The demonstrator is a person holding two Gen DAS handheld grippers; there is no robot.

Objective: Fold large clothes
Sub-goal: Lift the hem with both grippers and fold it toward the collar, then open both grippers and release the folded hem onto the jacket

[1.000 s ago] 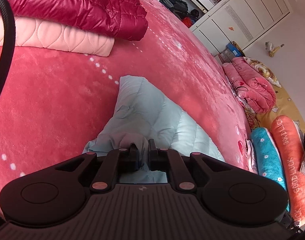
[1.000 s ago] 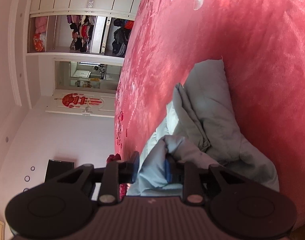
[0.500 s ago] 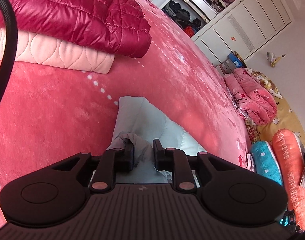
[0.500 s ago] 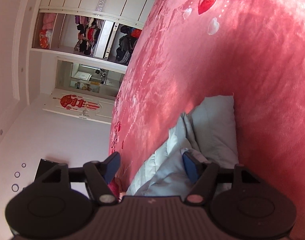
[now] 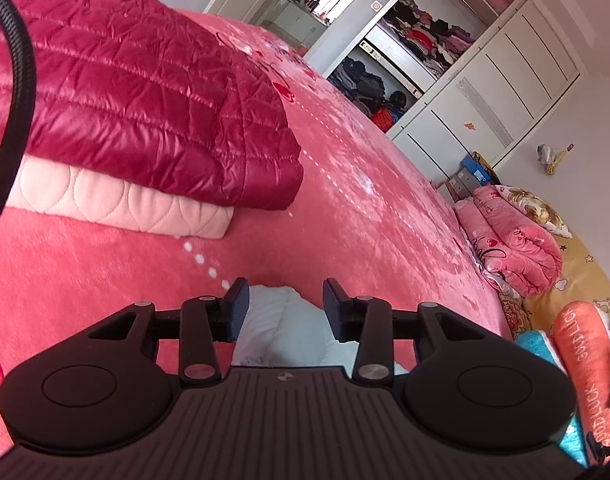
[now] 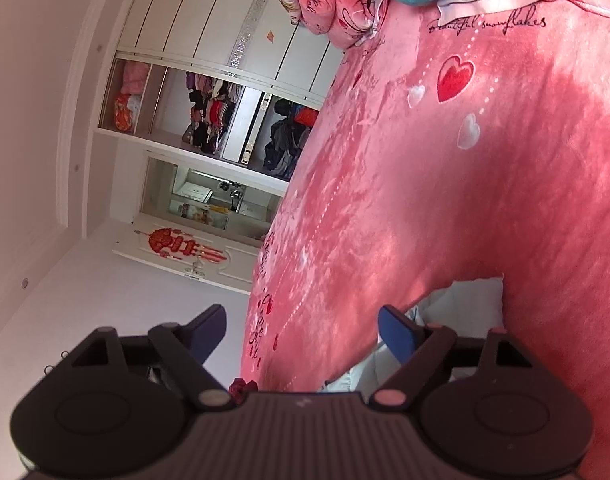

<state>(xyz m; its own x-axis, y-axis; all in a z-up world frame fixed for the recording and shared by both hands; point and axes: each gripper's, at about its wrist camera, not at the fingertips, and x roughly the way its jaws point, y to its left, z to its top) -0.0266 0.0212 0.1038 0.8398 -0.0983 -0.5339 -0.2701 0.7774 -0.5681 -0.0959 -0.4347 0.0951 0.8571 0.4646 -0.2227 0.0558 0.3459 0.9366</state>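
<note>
Your left tongs (image 5: 285,312) and right tongs (image 6: 301,334) are opening, empty, above the pale-blue garment (image 5: 281,328), just below-ahead on the bed (image 5: 365,220).

The bed cover (image 5: 365,216) was pink plush, patterned with red and white hearts, dotted white lines and dark script. A pale blue quilted garment (image 5: 283,320) lay on it. Toward its far left edge, a glossy crimson quilted jacket (image 5: 137,96) sat on a pale pink one stitched in rounded shapes (image 5: 117,204). The gripper pads (image 6: 393,330) were blue.
</note>
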